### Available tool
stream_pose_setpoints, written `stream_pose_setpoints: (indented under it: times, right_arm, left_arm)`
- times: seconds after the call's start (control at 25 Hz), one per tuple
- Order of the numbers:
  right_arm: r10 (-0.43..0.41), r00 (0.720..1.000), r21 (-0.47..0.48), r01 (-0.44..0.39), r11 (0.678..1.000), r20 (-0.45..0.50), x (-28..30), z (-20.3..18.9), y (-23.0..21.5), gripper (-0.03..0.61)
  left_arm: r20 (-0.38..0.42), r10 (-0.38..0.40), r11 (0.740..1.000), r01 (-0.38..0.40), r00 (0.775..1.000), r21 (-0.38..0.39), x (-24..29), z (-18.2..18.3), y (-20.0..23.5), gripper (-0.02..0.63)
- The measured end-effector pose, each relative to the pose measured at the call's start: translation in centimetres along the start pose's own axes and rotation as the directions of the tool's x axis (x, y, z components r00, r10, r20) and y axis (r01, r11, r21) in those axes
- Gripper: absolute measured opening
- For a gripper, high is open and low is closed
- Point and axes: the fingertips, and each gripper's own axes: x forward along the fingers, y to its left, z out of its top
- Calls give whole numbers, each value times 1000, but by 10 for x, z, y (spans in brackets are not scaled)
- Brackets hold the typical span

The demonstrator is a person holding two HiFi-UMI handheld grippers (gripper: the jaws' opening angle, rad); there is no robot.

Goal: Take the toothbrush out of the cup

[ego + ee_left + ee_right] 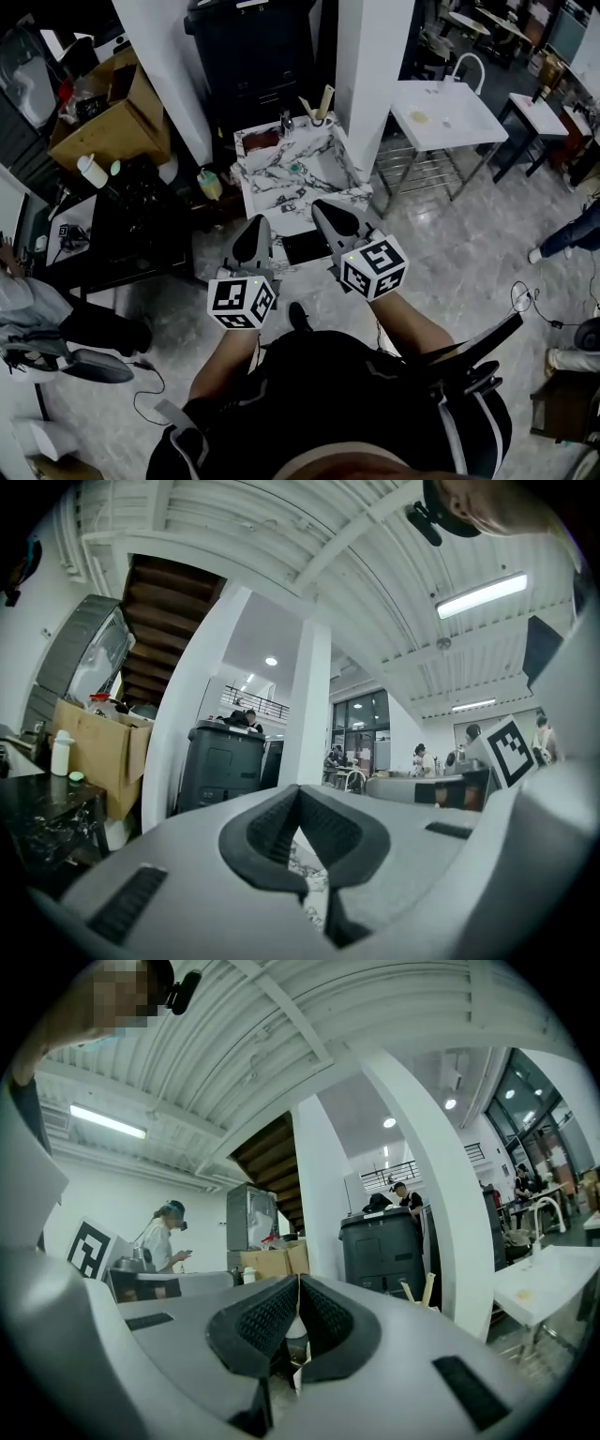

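Holding the left tool (256, 223) and the right tool (320, 207) level, each with jaws pressed together on nothing, near the front edge of the marble-patterned surface (281, 192). Sees the cup (320, 119) at the far right corner of that surface, well apart from both tools, with the toothbrush (326, 97) leaning up out of it beside a second pale handle. Risks shoving the light cup over or off the back edge by arriving with jaws unopened. Could also pinch the wrong handle, given two lean close together. Might lift the cup too by pulling at a slant, with nothing steadying it.
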Motion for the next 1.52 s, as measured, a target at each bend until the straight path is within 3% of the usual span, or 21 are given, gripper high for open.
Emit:
stream_pose_setpoints:
  times: [0.52, 1.0, 1.28, 1.52]
  right_arm:
    - [-66, 997, -16, 66, 998, -44, 83, -2, -58, 25]
    - [-154, 988, -49, 153, 987, -31, 131, 9, -97, 25]
    - [-168, 986, -45, 168, 985, -4, 148, 20, -136, 25]
    - [-148, 989, -24, 148, 989, 5, 166, 23, -180, 25]
  left_arm:
    - [-6, -64, 998, 64, 998, -28, 92, 1, 56, 0]
    - [13, -119, 992, 119, 993, -47, 137, 9, 87, 0]
    - [9, -107, 993, 107, 994, -42, 166, 10, 85, 0]
    - [-2, -49, 998, 49, 999, -31, 200, 7, 86, 0]
